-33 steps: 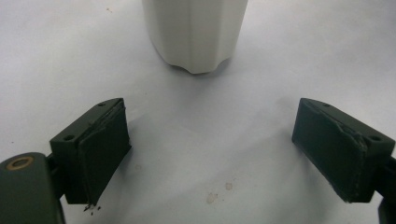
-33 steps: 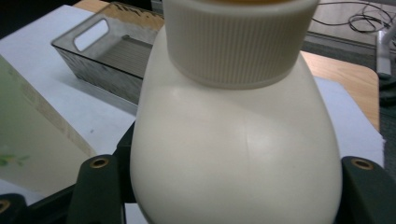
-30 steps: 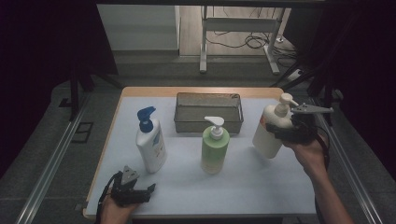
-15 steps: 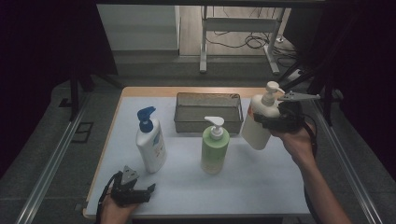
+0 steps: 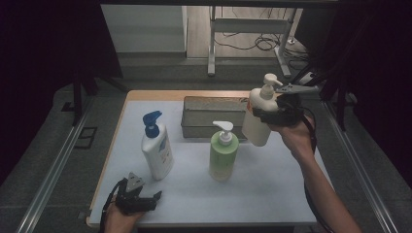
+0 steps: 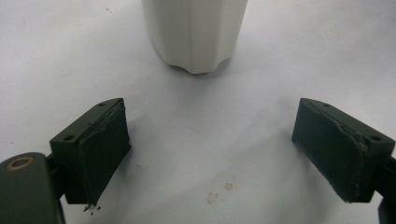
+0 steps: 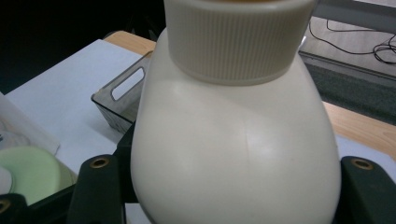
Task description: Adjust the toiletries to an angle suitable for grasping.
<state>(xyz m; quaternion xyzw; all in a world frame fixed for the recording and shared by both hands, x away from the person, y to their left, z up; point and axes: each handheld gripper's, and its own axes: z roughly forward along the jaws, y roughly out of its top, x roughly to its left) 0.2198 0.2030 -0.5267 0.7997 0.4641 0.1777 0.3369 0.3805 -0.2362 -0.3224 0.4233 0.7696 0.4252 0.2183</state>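
High view shows the right gripper (image 5: 272, 115) pinching the cream pump bottle (image 5: 259, 116) by its body, lifted clear of the table (image 5: 272, 194) at right of centre, just by the right end of the grey mesh basket (image 5: 204, 116). Judging by that, the pick-up is done and the placing, likely into the basket, is left. At lower left the left gripper (image 5: 145, 200) rests with jaws spread and empty, while the blue-pump bottle (image 5: 156, 148) and green bottle (image 5: 223, 154) stand untouched.

A white-topped table (image 5: 272, 194) with a pale wooden edge stands in a dim room, dark curtains on both sides. Beyond it lies grey floor, then a lighter wooden floor with metal table legs (image 5: 212, 46) and loose black cables (image 5: 257, 44) (brightest area, far back).
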